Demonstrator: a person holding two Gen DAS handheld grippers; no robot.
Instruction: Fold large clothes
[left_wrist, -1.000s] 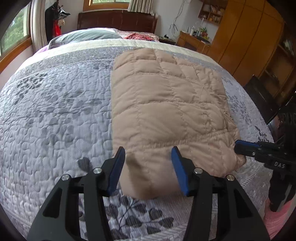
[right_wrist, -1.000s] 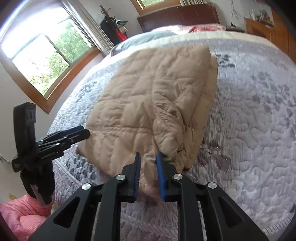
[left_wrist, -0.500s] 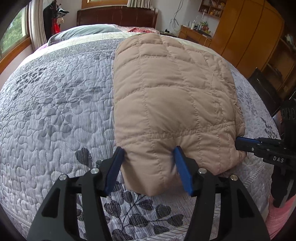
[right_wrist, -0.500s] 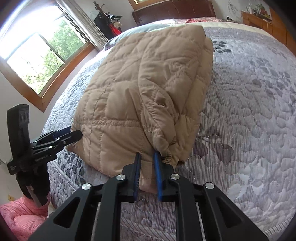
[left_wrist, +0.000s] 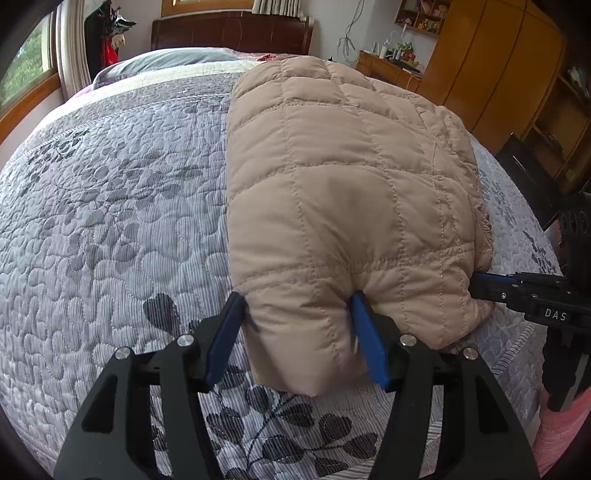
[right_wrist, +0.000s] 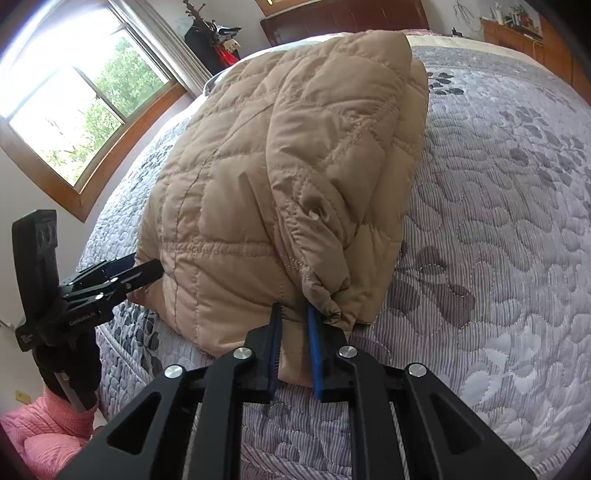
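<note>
The left hand-held gripper is opening its jaws at the near left corner of a folded tan quilted jacket, the padded corner lying between the blue pads, which are standing clear of the cloth at the left and only brushing it at the right. The right hand-held gripper is pinching the jacket's near right corner in a narrow grip, a thin flap of fabric sitting between its pads. Compared with a second ago, both grippers are sitting lower and closer to the bed, the left jaws are spread wider, and the jacket is filling more of each view, its near edge now resting on the grey floral bedspread. The jacket is lying lengthwise along the middle of the bed, reaching toward the pillows and dark wooden headboard. A window is lighting the wall on the left side of the bed, and wooden wardrobes are lining the right. Pink cloth is showing below the left gripper.
</note>
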